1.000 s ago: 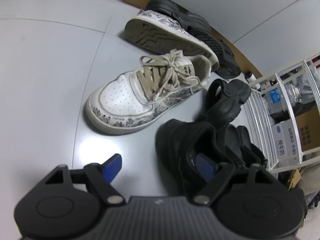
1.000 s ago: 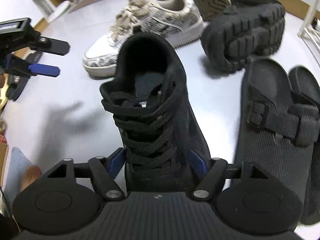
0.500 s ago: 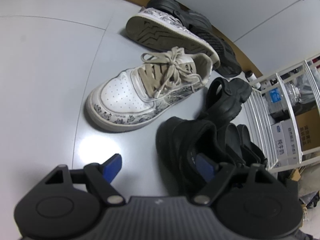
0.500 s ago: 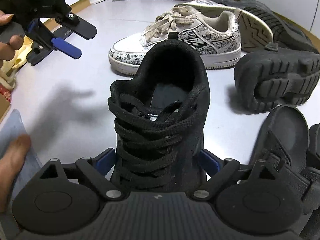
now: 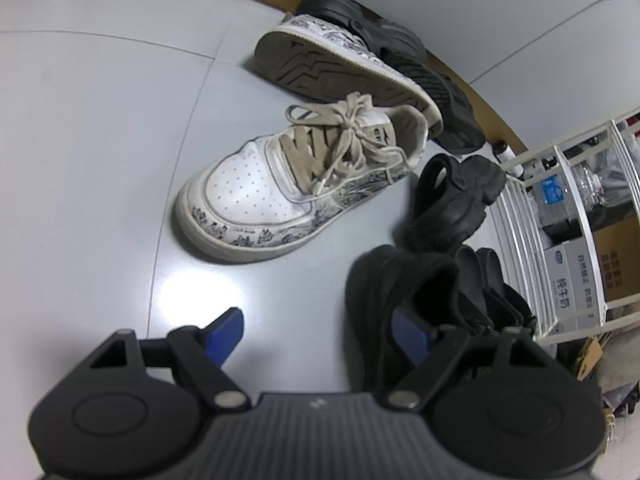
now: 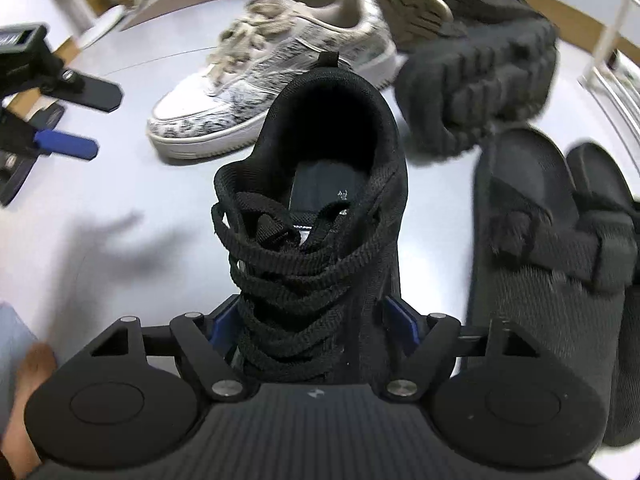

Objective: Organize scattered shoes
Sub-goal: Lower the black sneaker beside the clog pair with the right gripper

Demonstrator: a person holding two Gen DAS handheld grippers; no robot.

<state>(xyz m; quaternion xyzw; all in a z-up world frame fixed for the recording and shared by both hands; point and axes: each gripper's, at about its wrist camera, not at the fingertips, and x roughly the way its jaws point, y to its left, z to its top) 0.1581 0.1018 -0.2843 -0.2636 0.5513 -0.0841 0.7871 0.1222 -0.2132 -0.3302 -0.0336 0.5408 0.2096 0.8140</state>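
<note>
Straddling the black lace-up sneaker [image 6: 316,216], your right claw [image 6: 314,328] has one blue pad on each flank of the shoe near its toe end; the jaws have just been closing in on it, and both pads now sit against its sides. That sneaker stands upright on the grey floor [image 5: 92,128], its heel opening facing away from you. Just beyond it lies the white printed sneaker [image 6: 272,80] with tan laces, also upright. To its right a chunky black shoe [image 6: 480,80] is tipped so its lugged sole shows, and a pair of black strapped sandals [image 6: 548,248] lies flat, nearer your right edge.

Your left claw [image 5: 320,334] hangs spread wide over the bare floor with nothing between its pads [image 5: 224,332]. From that side you see a second printed sneaker [image 5: 344,68] tipped on its side, sole showing, leaning against the upright one. A white wire rack [image 5: 520,248] stands at the right.
</note>
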